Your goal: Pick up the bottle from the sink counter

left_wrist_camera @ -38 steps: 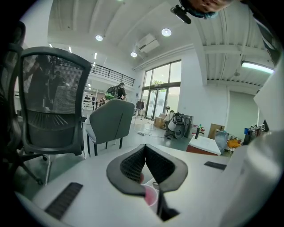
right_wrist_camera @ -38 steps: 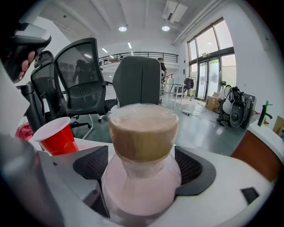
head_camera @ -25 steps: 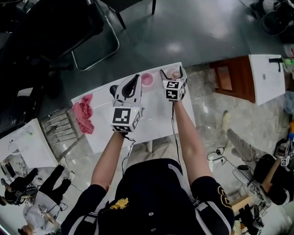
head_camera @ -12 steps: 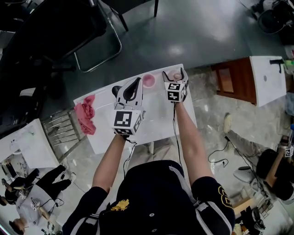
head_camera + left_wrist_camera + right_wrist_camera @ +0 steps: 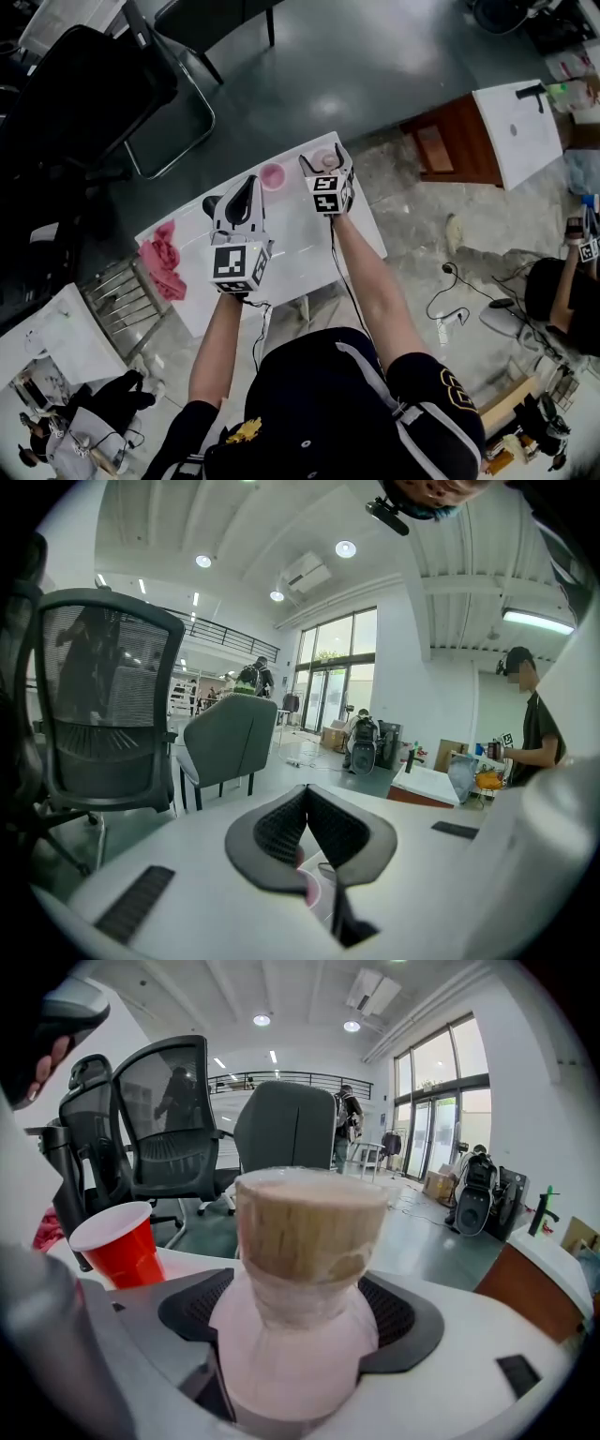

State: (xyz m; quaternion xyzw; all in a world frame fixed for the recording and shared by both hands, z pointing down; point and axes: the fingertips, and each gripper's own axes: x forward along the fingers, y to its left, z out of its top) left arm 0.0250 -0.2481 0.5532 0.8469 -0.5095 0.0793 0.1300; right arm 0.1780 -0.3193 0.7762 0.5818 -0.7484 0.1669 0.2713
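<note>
A pale pink bottle (image 5: pixel 295 1330) with a wide tan wooden cap (image 5: pixel 309 1227) stands upright between the jaws of my right gripper (image 5: pixel 298 1321), which is shut on its body. In the head view the right gripper (image 5: pixel 324 165) holds the bottle (image 5: pixel 325 159) at the far edge of the white counter (image 5: pixel 291 239). My left gripper (image 5: pixel 246 192) hangs over the counter's middle left, its jaws closed together on nothing. The left gripper view shows the left gripper (image 5: pixel 306 808) with its pads meeting at the tips.
A red cup (image 5: pixel 120 1243) stands left of the bottle; from above the cup (image 5: pixel 272 175) shows its pink inside. A pink cloth (image 5: pixel 161 262) lies at the counter's left end. Office chairs (image 5: pixel 89 89) stand beyond the counter. A brown cabinet with white top (image 5: pixel 487 136) is at the right.
The head camera has swung, so everything sits lower and more to the left. Both grippers keep their places over the counter, the right still on the bottle.
</note>
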